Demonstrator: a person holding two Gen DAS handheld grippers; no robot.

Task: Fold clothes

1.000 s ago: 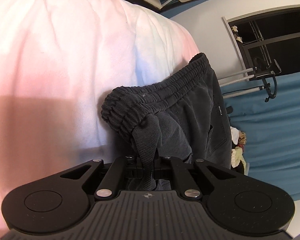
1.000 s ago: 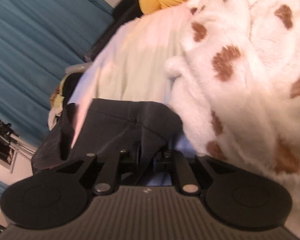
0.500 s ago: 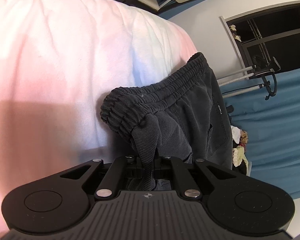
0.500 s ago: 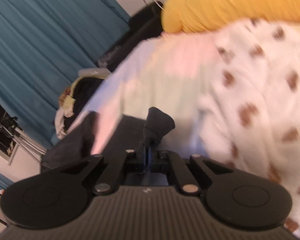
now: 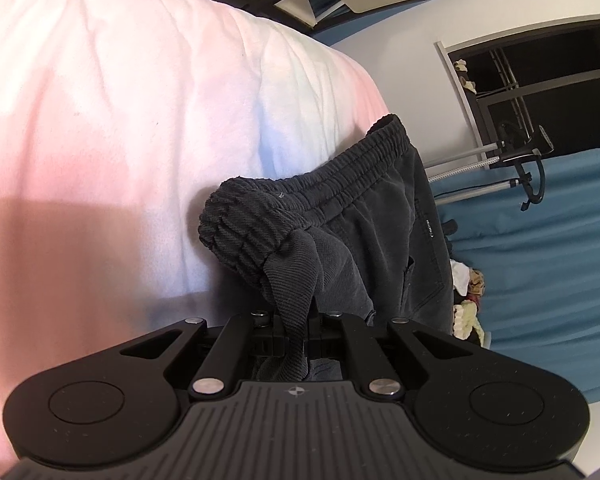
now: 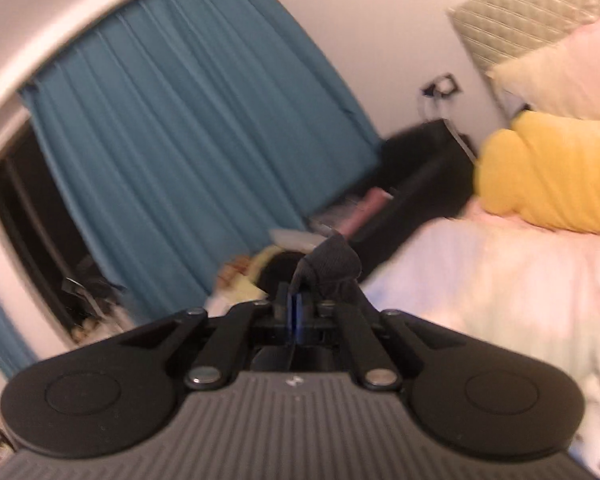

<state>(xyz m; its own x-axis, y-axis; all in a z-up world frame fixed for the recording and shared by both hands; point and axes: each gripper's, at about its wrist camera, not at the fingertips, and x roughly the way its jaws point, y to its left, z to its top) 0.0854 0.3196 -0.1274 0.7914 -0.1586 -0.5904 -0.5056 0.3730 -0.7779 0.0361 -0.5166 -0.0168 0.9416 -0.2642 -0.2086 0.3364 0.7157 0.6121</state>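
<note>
The left claw is clamped on a fold of the dark grey sweatpants, just below the ribbed elastic waistband. The garment lies at the edge of the bed, on the pale pink and white blanket, with the waistband bunched near the claw and the rest of the fabric running along the bed edge toward the blue curtain. The right claw has its jaws together on a small tuft of the same dark fabric, which stands up between and above the fingertips; the jaws have just been closing within the last second. The right wrist view is motion-blurred and looks almost level across the room, where a blue curtain hangs beside a dark window. In the right wrist view the bed occupies the right side, carrying a yellow cushion, a pale pillow and a quilted headboard. A pile of mixed clothing lies beyond the bed edge, in front of the curtain. How much of the sweatpants hangs below the right claw cannot be told.
</note>
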